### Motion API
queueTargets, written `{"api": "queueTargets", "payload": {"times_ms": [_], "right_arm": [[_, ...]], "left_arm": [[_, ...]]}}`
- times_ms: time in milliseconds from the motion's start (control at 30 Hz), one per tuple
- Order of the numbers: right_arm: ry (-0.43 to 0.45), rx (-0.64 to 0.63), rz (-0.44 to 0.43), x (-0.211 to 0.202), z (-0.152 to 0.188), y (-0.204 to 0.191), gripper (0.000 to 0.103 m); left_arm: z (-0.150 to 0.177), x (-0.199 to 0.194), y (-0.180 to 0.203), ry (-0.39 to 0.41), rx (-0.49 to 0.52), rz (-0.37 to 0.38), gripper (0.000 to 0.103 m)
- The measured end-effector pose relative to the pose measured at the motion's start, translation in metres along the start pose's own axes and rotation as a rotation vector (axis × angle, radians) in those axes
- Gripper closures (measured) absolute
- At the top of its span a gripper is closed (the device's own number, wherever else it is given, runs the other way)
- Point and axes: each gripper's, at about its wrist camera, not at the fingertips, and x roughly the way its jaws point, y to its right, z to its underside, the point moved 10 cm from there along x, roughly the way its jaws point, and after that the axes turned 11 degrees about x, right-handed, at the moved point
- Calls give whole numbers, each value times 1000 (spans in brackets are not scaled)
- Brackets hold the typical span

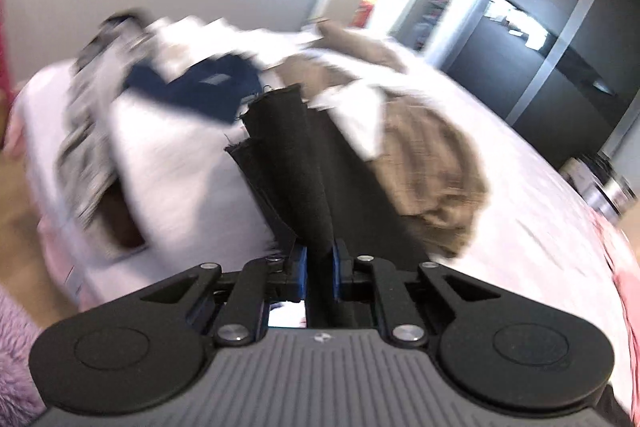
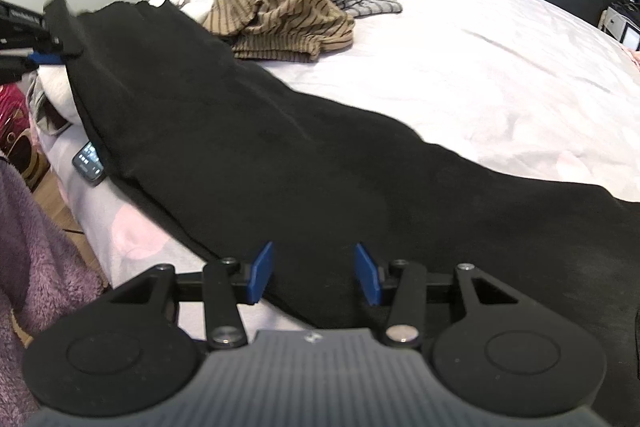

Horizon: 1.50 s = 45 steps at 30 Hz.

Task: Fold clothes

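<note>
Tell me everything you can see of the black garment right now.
The black garment is a long, plain, matte piece of knit-looking cloth with a raw, frayed edge at one end. It lies stretched across the near side of the pale pink bed, partly covering a phone. The left gripper has its jaws shut on that frayed end, lifting it. The right gripper sits open over the near edge, jaws either side of the cloth, not clamped.

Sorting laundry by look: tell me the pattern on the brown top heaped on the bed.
The brown top has thin dark stripes, clearest in the right wrist view.
</note>
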Motion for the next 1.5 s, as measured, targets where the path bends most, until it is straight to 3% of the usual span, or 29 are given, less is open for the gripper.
{"api": "queueTargets", "payload": {"times_ms": [200,400,567,733,867,933,1133,1300,1500], "right_arm": [[40,91,57,-11,-14,32,53],[75,259,144,-28,-24,87,53],[87,375,226,-44,-25,135,51],[72,462,293,-49,-17,169,49],[75,465,269,-48,-15,168,49],[88,456,231,-47,-16,162,49],[95,440,83,-34,-32,133,49],[62,425,31,-8,-47,120,49],[15,391,-35,33,-58,107,48]], "left_arm": [[-9,-11,84,46,205,148,94],[20,-22,172,70,435,289,94],[81,-20,236,-5,657,403,94],[183,-5,269,-215,963,493,93],[217,-5,275,-213,1171,477,90],[218,-8,276,-227,1173,502,83],[218,-35,276,-268,1089,652,80],[180,-37,259,-198,940,609,71],[153,-11,216,-216,794,441,67]]}}
